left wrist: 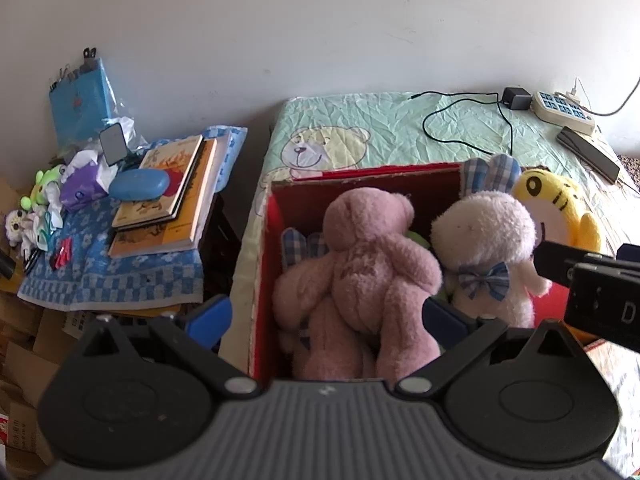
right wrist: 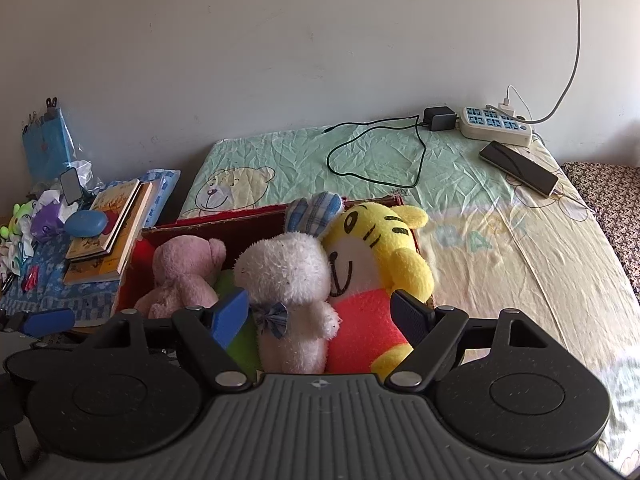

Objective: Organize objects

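So the red box [left wrist: 276, 216] sits on the bed [right wrist: 500, 240] and it's stuffed with plush toys. The pink bear [left wrist: 360, 264] is in the left part of the box with its back to the left camera, lying over a plaid-eared toy underneath. Right next to it, touching, is the white bunny [right wrist: 288, 276] with plaid ears and a little blue plaid bow, and squeezed against the bunny's other side is the yellow tiger [right wrist: 376, 248] in an orange shirt, leaning at the box's right end. There's something green [right wrist: 236, 340] wedged low between the bear and the bunny, can't tell what it is.

Left tongs [left wrist: 326, 314] are spread wide, blue pads on either side of the bear's lower half but not pinching it, so nothing's held. Right tongs [right wrist: 322, 314] are also wide open, straddling the bunny and the tiger's belly, gripping nothing.

Further back on the bed: a black cable [right wrist: 376, 152] looped on the sheet, a charger brick [right wrist: 439, 118], a power strip [right wrist: 496, 126] and a phone [right wrist: 518, 168]. Off to the left there's a counter [left wrist: 120, 280] with a blue flowery cloth, a stack of books [left wrist: 168, 200], a blue case [left wrist: 138, 184] on top of them, and a bunch of small toys and clutter.
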Motion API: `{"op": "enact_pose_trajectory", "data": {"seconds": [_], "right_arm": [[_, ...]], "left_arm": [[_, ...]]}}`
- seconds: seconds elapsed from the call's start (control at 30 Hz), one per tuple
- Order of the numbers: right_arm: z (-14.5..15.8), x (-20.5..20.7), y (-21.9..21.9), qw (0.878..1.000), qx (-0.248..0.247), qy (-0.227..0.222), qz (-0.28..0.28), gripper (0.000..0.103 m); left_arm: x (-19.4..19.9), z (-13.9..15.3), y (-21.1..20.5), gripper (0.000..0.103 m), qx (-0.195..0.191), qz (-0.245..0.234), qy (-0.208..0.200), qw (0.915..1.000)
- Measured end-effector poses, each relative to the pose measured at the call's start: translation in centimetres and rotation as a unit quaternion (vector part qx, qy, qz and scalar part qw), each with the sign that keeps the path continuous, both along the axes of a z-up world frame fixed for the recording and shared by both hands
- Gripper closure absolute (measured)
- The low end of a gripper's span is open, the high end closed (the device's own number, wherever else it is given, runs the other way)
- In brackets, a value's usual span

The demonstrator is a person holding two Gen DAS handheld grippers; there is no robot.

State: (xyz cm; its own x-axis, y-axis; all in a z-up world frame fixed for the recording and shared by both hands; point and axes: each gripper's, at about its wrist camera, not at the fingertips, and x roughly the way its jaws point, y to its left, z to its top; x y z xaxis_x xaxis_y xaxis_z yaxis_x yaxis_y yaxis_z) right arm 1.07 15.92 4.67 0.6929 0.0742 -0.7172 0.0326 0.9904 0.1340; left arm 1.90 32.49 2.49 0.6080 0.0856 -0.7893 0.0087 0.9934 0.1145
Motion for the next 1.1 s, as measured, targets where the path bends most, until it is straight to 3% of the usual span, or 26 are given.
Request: {"op": "enact_pose_trajectory", "data": {"seconds": [0.13,0.43,1.1], "right_arm": [[-0.3,0.3,0.4,1.000,-0.017,-0.003,0.009,0.022],[-1.1,0.3,-0.5,1.000,-0.008,0.001,0.004,0.022],[-1.4,0.1,-1.6,1.000,0.002,-0.008,0.012,0.022]], "left_arm": [[0.3,-0.6,0.4,0.000,-0.004,0.010,0.003,0.9999],[0.4,-1.4,-0.1,0.000,0.019,0.016,0.014,0.9996],[-0.2,-0.8,-1.7,0.000,0.006,0.004,0.004,1.0000]]}}
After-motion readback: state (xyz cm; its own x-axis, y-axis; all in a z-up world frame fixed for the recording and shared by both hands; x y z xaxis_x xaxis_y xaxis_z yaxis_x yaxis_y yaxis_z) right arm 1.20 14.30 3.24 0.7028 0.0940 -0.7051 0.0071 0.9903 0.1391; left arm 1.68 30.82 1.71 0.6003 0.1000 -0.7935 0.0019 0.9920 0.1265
